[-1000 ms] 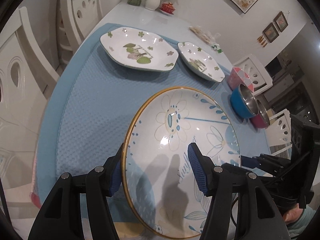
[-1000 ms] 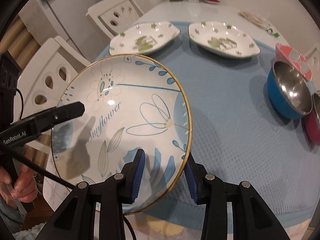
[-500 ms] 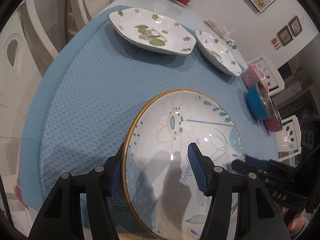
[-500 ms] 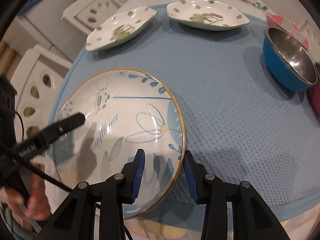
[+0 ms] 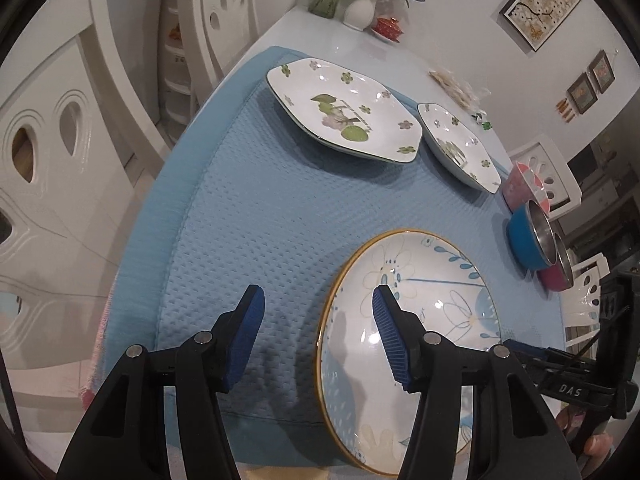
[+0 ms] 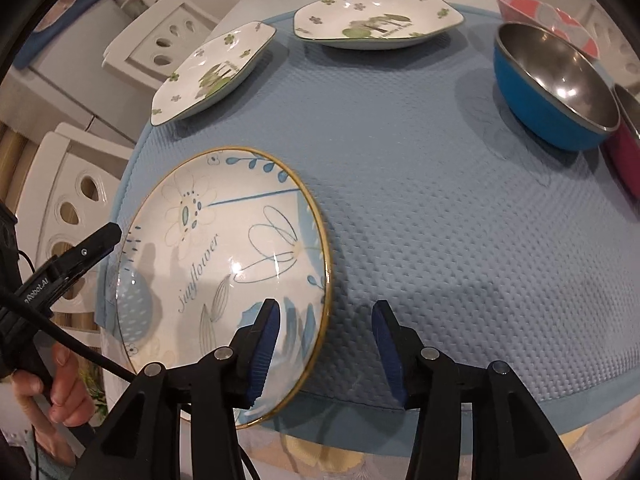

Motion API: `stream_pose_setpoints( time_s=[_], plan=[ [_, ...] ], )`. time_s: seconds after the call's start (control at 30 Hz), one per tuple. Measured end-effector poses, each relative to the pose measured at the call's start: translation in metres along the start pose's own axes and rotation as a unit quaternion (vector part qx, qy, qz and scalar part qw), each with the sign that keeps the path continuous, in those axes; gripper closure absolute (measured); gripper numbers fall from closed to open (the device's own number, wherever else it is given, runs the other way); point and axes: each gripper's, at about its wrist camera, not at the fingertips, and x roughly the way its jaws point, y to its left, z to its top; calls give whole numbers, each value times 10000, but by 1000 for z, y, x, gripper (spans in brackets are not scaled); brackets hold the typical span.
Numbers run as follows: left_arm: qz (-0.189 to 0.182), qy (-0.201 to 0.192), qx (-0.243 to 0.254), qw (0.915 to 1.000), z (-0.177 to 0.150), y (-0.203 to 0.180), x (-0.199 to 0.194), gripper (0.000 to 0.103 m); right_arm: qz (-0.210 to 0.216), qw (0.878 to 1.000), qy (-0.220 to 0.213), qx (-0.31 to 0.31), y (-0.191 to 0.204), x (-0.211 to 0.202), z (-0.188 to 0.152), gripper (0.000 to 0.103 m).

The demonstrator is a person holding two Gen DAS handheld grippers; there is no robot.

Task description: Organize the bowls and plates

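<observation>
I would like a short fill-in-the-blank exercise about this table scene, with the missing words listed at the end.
1. The round gold-rimmed plate with blue flower drawings carries the written word ____.
2. The blue bowl has a shiny ____ inside.
3. There are ____ white angular plates with green leaf prints on the light blue textured mat.
4. The right gripper stands ____, its pads not pressing on the round plate's rim.

Missing words: sunflower; metal; two; open
</observation>
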Motion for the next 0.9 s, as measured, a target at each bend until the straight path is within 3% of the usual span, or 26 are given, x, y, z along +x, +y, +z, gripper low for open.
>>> stream_pose_setpoints(
  time_s=[0.03,0.13,0.2,0.43,0.6,0.67,0.9],
  plan=[
    [-3,-10,-16,10000,1,0,-1,50,-30,10000,-48,-63,0,-4,0,57],
    [131,-178,170,9996,7,-6,-11,50,-792,9926,-618,-690,7,-32,10,57],
    [251,-348,334,9985,17,-10,-19,50,-1018,9864,-875,-950,10,-50,18,56],
    [15,-838,302,9960,63,-19,-33,43,-518,9804,-1523,-1139,40,-88,58,46],
    [72,-835,411,9956,91,-19,-19,39,-187,9829,-1292,-1295,71,-59,89,46],
    [71,-758,377,9964,103,-15,-7,27,-32,9853,-1139,-1274,76,-46,99,46],
    [-85,-383,-97,9992,146,15,45,27,799,9943,-350,-613,71,14,146,46]
  ],
)
